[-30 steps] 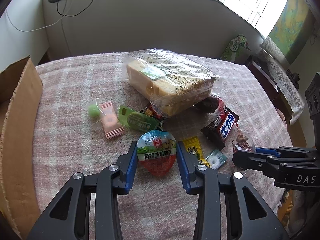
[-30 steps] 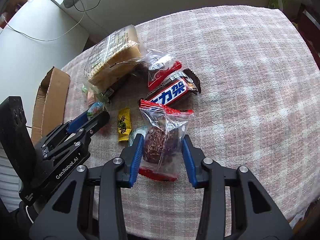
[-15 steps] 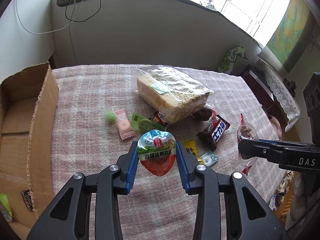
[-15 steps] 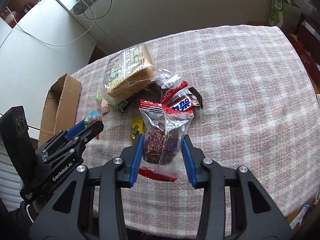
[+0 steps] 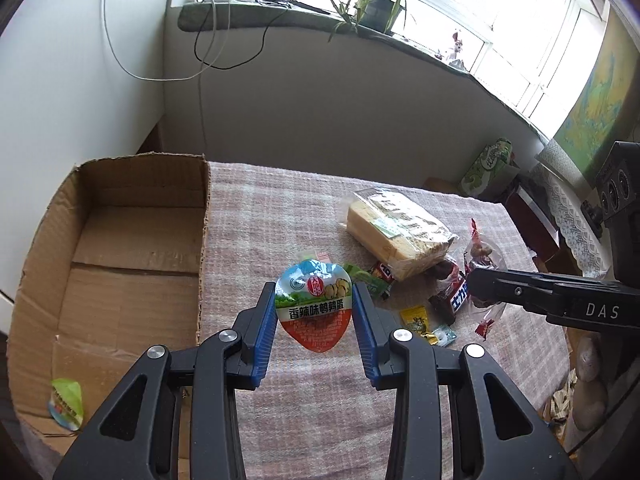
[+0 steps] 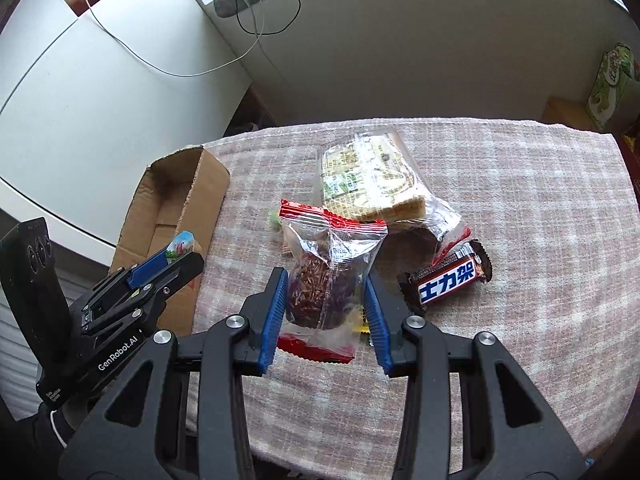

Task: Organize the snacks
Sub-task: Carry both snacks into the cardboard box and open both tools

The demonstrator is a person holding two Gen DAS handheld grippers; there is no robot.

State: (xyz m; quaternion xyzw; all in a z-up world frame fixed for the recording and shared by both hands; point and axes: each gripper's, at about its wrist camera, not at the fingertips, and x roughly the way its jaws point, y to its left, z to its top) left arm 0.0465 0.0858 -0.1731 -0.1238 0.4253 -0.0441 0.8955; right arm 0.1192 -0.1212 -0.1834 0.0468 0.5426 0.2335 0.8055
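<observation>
Snacks are airborne above the bench (image 5: pixel 256 240): the left hand-held gripper (image 5: pixel 315 312) clamps a heart-shaped foil quail-egg pouch (image 5: pixel 314 308), the right hand-held gripper (image 6: pixel 326 300) a clear bag of dark seeded cake (image 6: pixel 324 280). Carry both leftward, clearing the open cardboard box's (image 5: pixel 132 248) torn wall before releasing; its floor looks mostly free.

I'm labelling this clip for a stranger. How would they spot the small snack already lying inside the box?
Start at the open cardboard box on the left edge of the checked tablecloth. On its floor, in the corner nearest the camera, lies one small green pouch. Nothing else is seen in the box; the other snacks lie loose on the cloth or sit in the grippers.
</observation>
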